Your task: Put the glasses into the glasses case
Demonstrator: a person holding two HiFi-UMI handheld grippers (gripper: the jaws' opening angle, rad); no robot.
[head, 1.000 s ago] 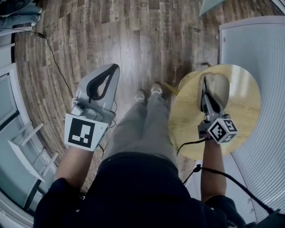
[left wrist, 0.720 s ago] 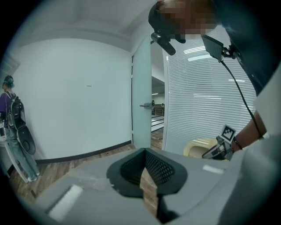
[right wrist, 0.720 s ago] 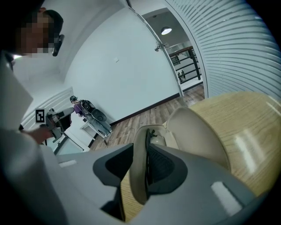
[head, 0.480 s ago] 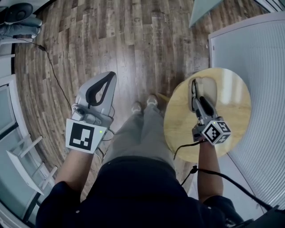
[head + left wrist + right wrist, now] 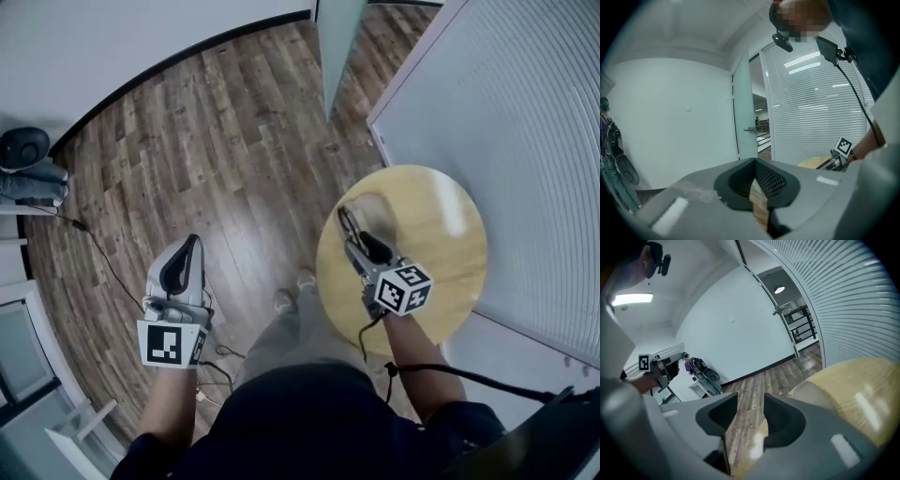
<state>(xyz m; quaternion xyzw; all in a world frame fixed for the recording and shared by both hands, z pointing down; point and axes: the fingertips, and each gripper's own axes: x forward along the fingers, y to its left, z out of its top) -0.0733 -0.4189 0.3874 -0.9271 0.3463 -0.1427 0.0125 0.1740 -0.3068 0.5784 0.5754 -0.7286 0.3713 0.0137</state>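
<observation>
- Two grippers were in the person's hands, one each, both held up in the air.
- The left gripper [image 5: 190,244] had its jaws together at the tips, with nothing between them. It hung over bare floor, well apart from the table.
- The right gripper [image 5: 349,225] had its jaws wide apart. They had just been opening, and nothing was between them. It hung above the left part of the table.
- One round wooden table [image 5: 441,234] stood to the person's right.
- One beige glasses case [image 5: 380,211] lay on the table, near its far left edge, just beside the right gripper's tips and not touching them.
- I could not tell whether the glasses were inside the case; no view showed them.
- The right half of the table top was bare, up to its edge.
- The table's right edge stood close to a wall of white slats [image 5: 525,141], so there was little room on that side.
- The wooden floor [image 5: 234,141] was open on the far side and to the left of the table.
- Two shoes [image 5: 284,300] stood on the floor just beside the table's left edge.
- One thin cable [image 5: 94,253] lay on the floor further to the left.
</observation>
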